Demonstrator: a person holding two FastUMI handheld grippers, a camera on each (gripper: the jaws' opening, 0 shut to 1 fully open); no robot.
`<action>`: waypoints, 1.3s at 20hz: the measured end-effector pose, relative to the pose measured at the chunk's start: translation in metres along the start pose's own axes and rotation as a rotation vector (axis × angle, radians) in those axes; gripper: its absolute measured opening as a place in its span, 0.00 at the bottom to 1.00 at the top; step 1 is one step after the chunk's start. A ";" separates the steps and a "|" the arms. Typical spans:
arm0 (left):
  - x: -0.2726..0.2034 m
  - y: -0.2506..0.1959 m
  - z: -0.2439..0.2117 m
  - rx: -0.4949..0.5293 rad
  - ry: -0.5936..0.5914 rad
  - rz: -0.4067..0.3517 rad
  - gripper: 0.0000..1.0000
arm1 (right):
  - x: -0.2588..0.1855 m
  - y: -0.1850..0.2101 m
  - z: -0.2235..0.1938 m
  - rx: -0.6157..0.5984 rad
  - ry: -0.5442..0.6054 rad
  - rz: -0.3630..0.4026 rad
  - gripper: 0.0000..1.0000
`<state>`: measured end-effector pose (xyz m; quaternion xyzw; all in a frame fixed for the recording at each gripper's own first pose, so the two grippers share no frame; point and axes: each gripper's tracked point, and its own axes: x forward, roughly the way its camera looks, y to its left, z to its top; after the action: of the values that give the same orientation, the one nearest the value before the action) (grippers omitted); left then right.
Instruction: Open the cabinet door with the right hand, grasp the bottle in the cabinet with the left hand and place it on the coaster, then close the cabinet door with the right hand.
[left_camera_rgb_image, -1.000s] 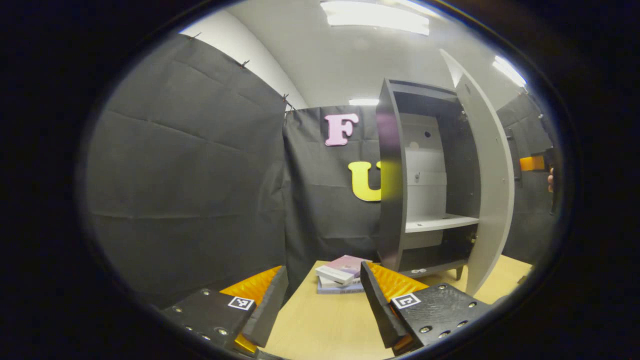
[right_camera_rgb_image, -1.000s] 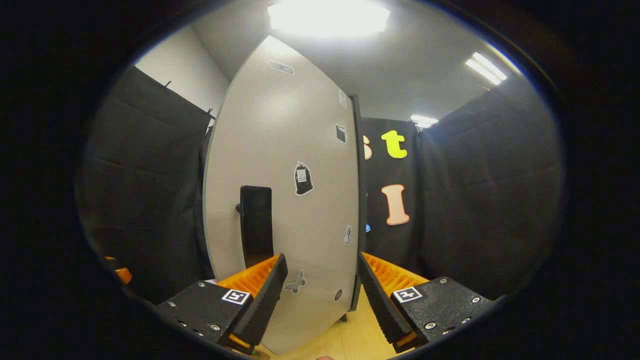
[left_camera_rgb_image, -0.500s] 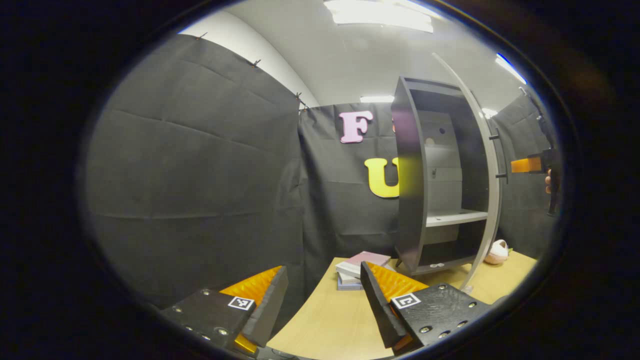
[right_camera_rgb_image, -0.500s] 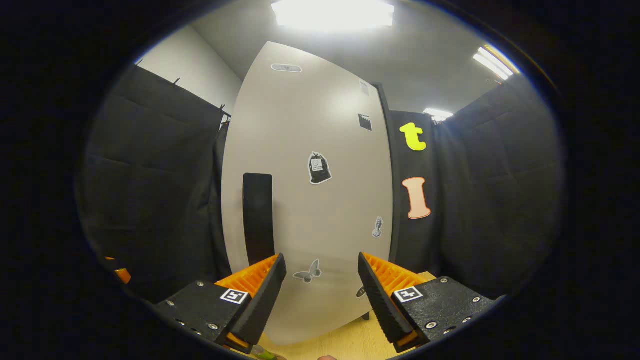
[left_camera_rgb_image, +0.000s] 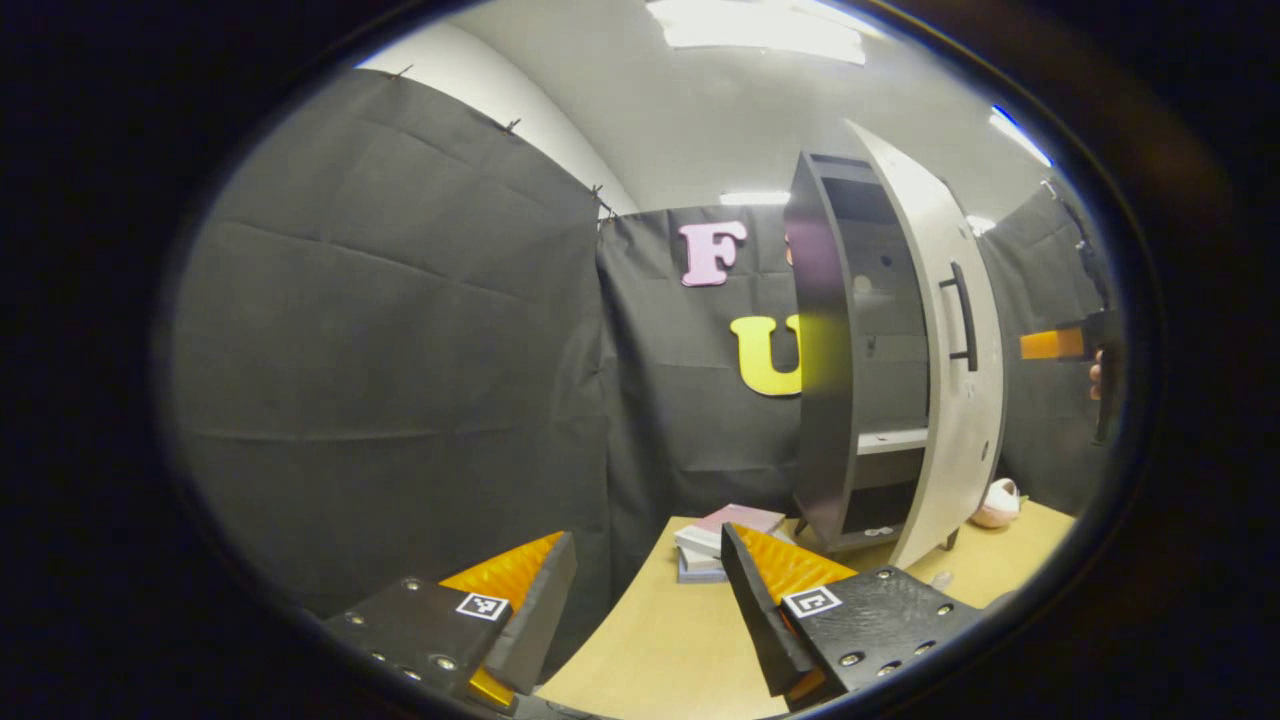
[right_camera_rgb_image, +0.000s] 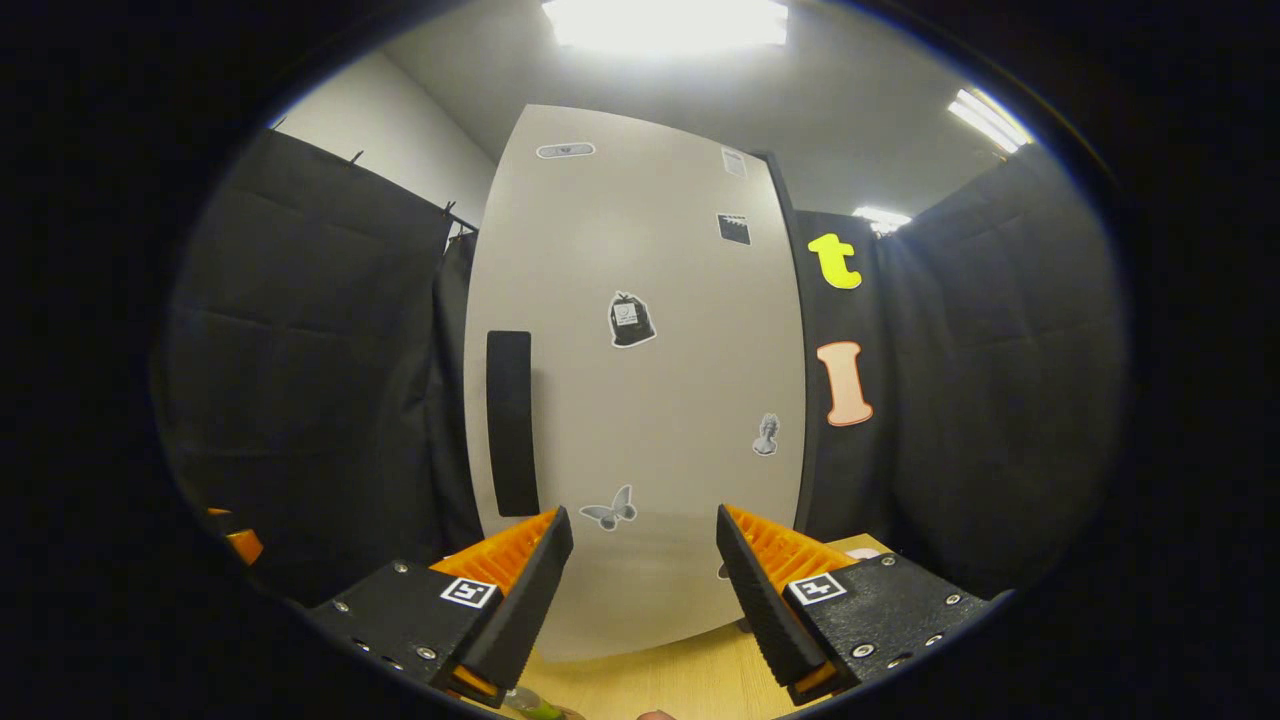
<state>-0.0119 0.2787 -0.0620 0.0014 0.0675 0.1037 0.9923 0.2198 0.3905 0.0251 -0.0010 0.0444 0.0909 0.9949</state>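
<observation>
Currently, cabinet door (right_camera_rgb_image: 640, 400) is seen ajar, directly ahead of right gripper (right_camera_rgb_image: 640, 580); jaws spread, nothing held.

From the right gripper view I see my right gripper (right_camera_rgb_image: 640, 585) with its jaws spread apart and nothing between them. Straight ahead stands the pale cabinet door (right_camera_rgb_image: 640, 400), facing me almost flat, with a dark upright handle (right_camera_rgb_image: 511, 422) near its left edge and several small stickers (right_camera_rgb_image: 631, 320) scattered over it. Below the door runs the light wooden surface (right_camera_rgb_image: 660, 685). Something greenish (right_camera_rgb_image: 535, 708) peeks at the bottom edge, too little to identify.
</observation>
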 end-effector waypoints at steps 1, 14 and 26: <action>0.002 -0.004 -0.001 -0.003 0.003 -0.008 0.83 | -0.002 0.000 0.000 0.000 0.003 -0.004 0.90; 0.005 -0.138 0.039 -0.014 -0.016 -0.150 0.88 | -0.049 -0.053 0.000 0.012 -0.034 0.033 0.90; -0.028 -0.259 0.072 0.005 -0.037 -0.222 0.88 | -0.093 -0.147 -0.005 0.011 -0.028 0.001 0.90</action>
<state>0.0235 0.0200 0.0089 -0.0015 0.0493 -0.0069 0.9988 0.1545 0.2294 0.0277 0.0056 0.0309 0.0913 0.9953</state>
